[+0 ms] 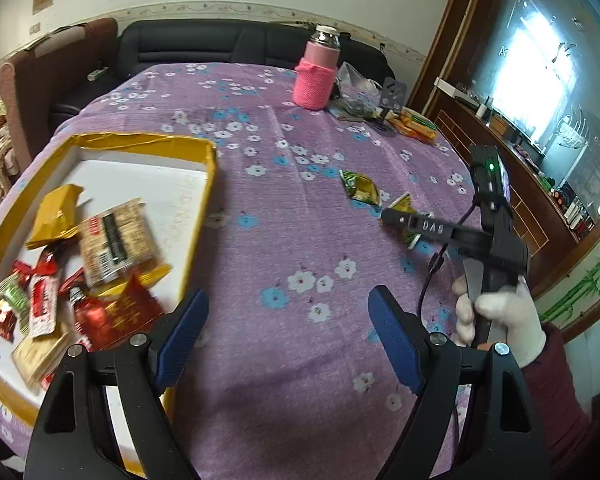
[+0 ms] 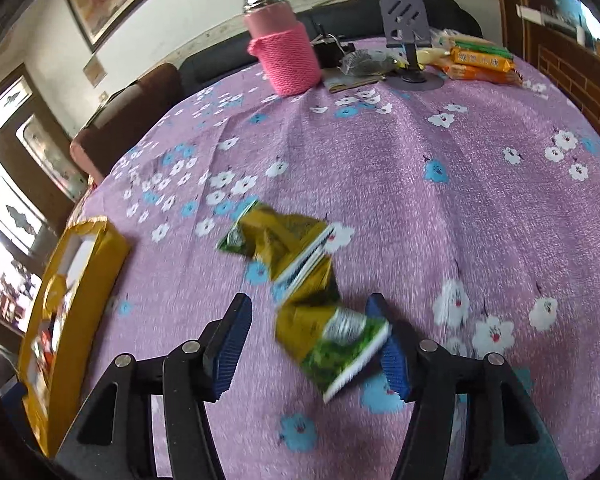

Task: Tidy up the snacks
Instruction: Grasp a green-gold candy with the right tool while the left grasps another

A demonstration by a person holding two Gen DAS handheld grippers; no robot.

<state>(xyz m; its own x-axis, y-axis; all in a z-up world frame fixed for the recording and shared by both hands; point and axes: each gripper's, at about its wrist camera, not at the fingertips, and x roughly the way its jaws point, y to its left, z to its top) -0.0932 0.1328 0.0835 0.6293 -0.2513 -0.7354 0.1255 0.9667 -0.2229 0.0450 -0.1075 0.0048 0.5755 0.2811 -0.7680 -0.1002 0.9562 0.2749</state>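
The green-and-gold snack packet [image 2: 332, 340] lies on the purple flowered tablecloth [image 2: 440, 184], right at my right gripper [image 2: 312, 344]. Its long axis runs slantwise, from the crinkled gold end further out down to the green end nearest the camera. That green end sits between my fingers: it looks to be touching the right pad [image 2: 392, 356], while the left pad stands clear of it, so I'm half-spread around it and not yet pinching. A second gold-green packet [image 2: 276, 236] lies just beyond, its end overlapping the first.

My left gripper [image 1: 286, 340] hangs spread wide over bare cloth with nothing in it, beside the yellow-rimmed box [image 1: 140, 140] where the other snacks are heaped. My right hand is plainly the nearer, and I judge the box lies well off to its left.
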